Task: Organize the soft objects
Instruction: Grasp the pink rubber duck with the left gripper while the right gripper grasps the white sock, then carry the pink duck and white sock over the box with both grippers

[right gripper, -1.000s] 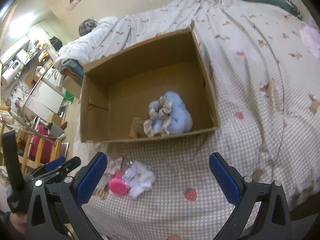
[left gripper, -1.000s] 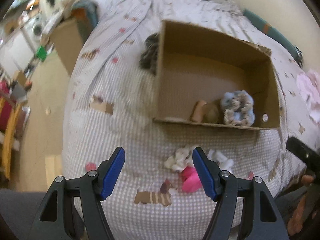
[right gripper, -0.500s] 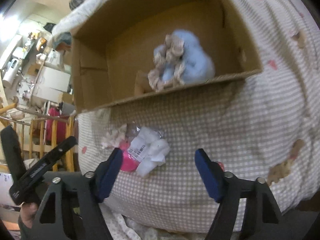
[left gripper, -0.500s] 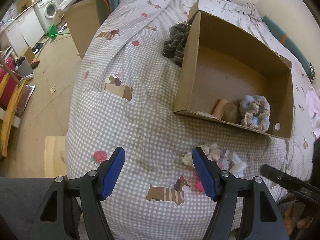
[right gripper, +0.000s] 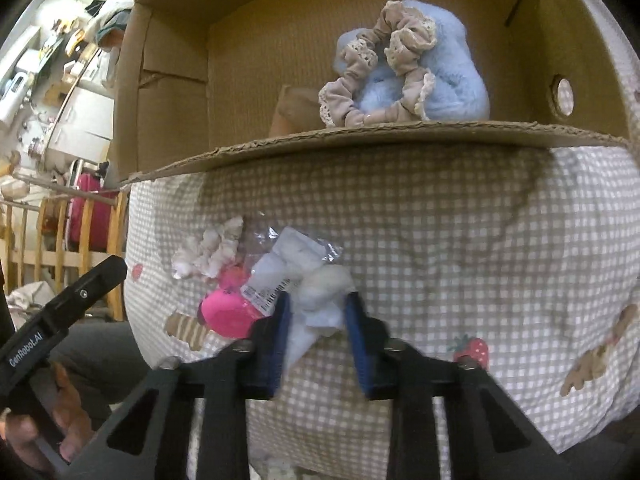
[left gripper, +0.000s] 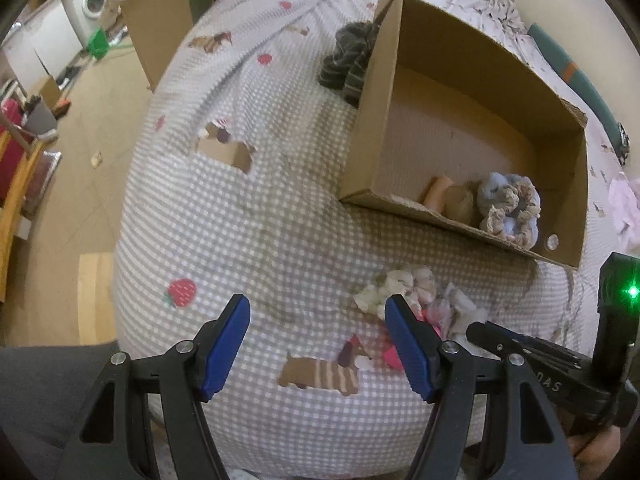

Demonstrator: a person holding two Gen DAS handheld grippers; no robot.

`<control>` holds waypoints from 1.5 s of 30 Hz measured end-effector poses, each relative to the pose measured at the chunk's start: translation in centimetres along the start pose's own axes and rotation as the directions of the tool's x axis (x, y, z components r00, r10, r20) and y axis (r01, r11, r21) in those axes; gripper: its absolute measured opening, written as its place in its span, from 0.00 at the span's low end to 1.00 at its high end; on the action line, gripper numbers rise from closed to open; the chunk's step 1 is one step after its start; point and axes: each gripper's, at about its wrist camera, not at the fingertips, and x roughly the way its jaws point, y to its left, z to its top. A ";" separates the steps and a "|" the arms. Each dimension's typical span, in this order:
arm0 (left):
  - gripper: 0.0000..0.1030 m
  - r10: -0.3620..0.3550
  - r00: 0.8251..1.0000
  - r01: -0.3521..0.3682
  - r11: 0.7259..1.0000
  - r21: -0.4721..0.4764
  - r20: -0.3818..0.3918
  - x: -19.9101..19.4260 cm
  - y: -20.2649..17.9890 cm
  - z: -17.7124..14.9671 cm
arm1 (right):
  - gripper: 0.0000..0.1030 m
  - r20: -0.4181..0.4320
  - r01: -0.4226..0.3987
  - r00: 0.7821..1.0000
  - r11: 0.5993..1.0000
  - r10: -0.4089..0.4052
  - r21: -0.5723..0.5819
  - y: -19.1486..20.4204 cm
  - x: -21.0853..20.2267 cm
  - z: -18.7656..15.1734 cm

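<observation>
While left gripper (left gripper: 318, 344) jaws gape, right wrist view alone shows right gripper (right gripper: 316, 320) pinching white packet (right gripper: 316, 296).

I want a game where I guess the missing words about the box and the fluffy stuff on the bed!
1. The blue fluffy toy sits inside the cardboard ____.
2. The right hand-held gripper is closing on a ____ soft bundle.
3. Next to that bundle lies a bright ____ thing.
4. The left hand-held gripper is ____ and holds nothing.

Missing words: box, white, pink, open
</observation>
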 end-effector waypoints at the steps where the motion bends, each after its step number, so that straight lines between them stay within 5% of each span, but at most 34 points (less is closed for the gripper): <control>1: 0.65 -0.006 1.000 0.006 1.000 0.000 -0.011 0.3 -0.2 -0.1 | 0.09 0.006 0.008 1.000 1.000 -0.008 -0.005 0.0 -0.2 -0.1; 12: 0.65 -0.080 0.985 0.097 0.990 0.102 -0.154 3.7 -4.7 -2.0 | 0.04 0.113 0.000 0.994 1.000 0.000 0.003 -2.3 -4.7 -1.4; 16: 0.62 -0.061 0.988 0.086 0.981 0.172 -0.145 4.3 -6.4 -2.4 | 0.04 0.160 -0.019 0.987 1.000 0.016 0.020 -3.3 -6.6 -2.1; 18: 0.51 -0.059 0.986 0.090 0.976 0.196 -0.157 4.9 -7.1 -2.5 | 0.04 0.188 -0.037 0.982 0.999 0.032 0.027 -3.5 -7.6 -2.4; 20: 0.28 -0.062 0.980 0.102 0.971 0.215 -0.187 5.8 -7.7 -2.6 | 0.04 0.207 -0.044 0.978 0.999 0.038 0.026 -3.4 -8.0 -2.5; 25: 0.18 -0.077 0.980 0.120 0.963 0.240 -0.183 5.4 -8.1 -2.7 | 0.03 0.213 -0.043 0.976 0.999 0.036 0.029 -3.4 -8.2 -2.2; 34: 0.17 -0.125 0.977 0.162 0.962 0.219 -0.173 2.3 -6.0 -3.1 | 0.03 0.201 -0.027 0.979 0.999 0.023 0.018 -3.5 -7.4 -1.9; 45: 0.17 -0.062 0.995 0.075 0.984 0.163 -0.083 -0.8 -1.6 -4.1 | 0.03 0.220 -0.047 0.974 0.999 0.050 -0.019 -2.5 -8.3 -2.2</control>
